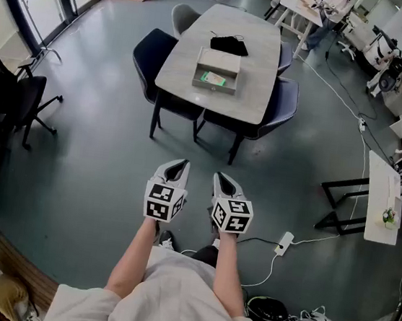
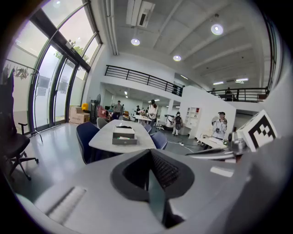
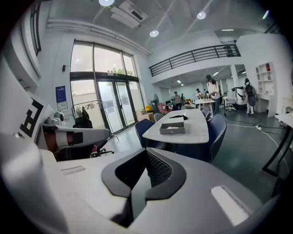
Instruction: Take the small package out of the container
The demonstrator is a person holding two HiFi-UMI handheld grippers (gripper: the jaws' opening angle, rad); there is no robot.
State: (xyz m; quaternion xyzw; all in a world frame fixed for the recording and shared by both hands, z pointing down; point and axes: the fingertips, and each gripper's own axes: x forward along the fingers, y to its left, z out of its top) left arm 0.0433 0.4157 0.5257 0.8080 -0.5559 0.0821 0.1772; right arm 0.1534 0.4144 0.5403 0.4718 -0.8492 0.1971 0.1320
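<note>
The left gripper (image 2: 149,160) has its jaws pressed together with nothing between them, aimed at a long grey table (image 2: 103,140) across the floor. A grey open container (image 2: 124,138) sits on it, blue chairs (image 2: 84,137) alongside. The right gripper (image 2: 258,132) shows its marker cube at the right edge.

Beyond the fingers of the left gripper (image 1: 177,164) and right gripper (image 1: 222,177), bare floor (image 1: 115,146) runs unbroken up to the table (image 1: 178,81). Dark chairs (image 1: 150,54) flank the table's near end, left and right of the fingers' line. The open-topped container (image 1: 217,71) has free room above it, with a black item (image 1: 230,45) just past it.
</note>
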